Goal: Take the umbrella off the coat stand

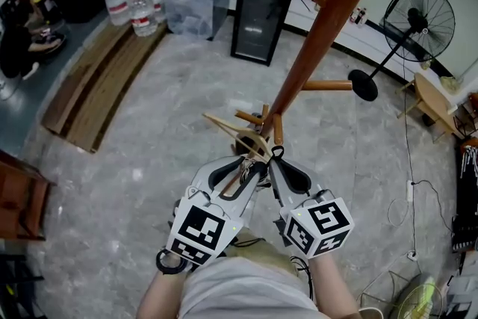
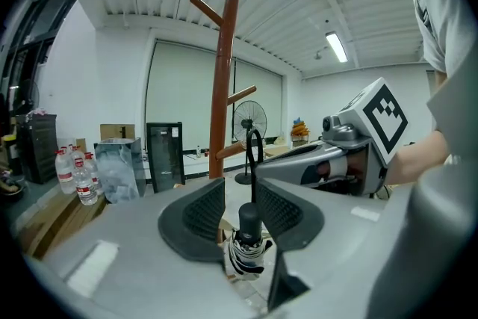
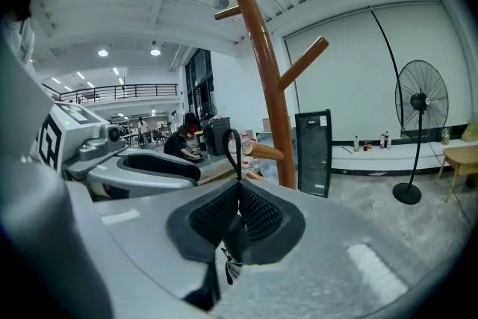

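Folded black-handled umbrella near coat stand

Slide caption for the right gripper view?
Right claw shut on the black strap loop of the folded umbrella, brown wooden coat stand behind.

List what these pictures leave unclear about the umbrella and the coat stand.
Head view: the umbrella lies mostly hidden under the left gripper and right gripper; the coat stand has its top cut off by the upper edge.
Gripper views: each gripper's own body hides the stand's base.
Right gripper view: the strap loop borders a peg at its tip; whether it is hooked there is unclear.
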{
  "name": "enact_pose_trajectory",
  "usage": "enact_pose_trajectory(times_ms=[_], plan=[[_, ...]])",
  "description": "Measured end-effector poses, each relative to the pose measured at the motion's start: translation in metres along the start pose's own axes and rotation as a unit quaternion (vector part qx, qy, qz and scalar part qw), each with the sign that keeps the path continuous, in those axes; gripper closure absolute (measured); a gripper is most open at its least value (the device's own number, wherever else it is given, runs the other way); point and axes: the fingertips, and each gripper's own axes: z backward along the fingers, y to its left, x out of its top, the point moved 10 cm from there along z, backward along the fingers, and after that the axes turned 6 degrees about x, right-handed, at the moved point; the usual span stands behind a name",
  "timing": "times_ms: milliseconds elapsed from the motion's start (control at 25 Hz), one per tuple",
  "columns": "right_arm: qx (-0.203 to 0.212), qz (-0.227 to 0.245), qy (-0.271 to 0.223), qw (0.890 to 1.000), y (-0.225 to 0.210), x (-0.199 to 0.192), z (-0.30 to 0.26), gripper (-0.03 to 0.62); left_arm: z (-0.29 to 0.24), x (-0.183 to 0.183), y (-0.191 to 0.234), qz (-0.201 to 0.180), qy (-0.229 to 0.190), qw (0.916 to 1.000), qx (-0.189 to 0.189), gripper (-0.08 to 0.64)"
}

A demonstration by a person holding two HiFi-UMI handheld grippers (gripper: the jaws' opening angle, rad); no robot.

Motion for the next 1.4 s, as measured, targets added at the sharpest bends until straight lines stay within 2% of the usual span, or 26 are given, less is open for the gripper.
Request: enact_pose_trajectory(times_ms=[360, 800, 1040, 1400], plan=[[0.01, 0.007, 0.012, 1.0, 0.017, -0.006, 0.005, 0.589, 0.012, 0.003, -0.002, 0.01, -0.008, 0.9999, -0.007, 0.431], [0.042, 0.034, 0.029, 0.998, 0.042, -0.012, 0.0, 0.589, 0.028, 0.002, 0.001, 0.019, -0.017, 0.9997, -0.006, 0.433], [0.064, 0.045, 0.033, 0.996, 0.058, -0.014, -0.005, 0.589, 0.04, 0.001, 0.006, 0.023, -0.032, 0.9992, 0.004, 0.46], [0.095, 0.06, 0.035, 0.993, 0.08, -0.014, -0.013, 0.589, 0.06, -0.003, 0.012, 0.023, -0.033, 0.999, 0.017, 0.469]])
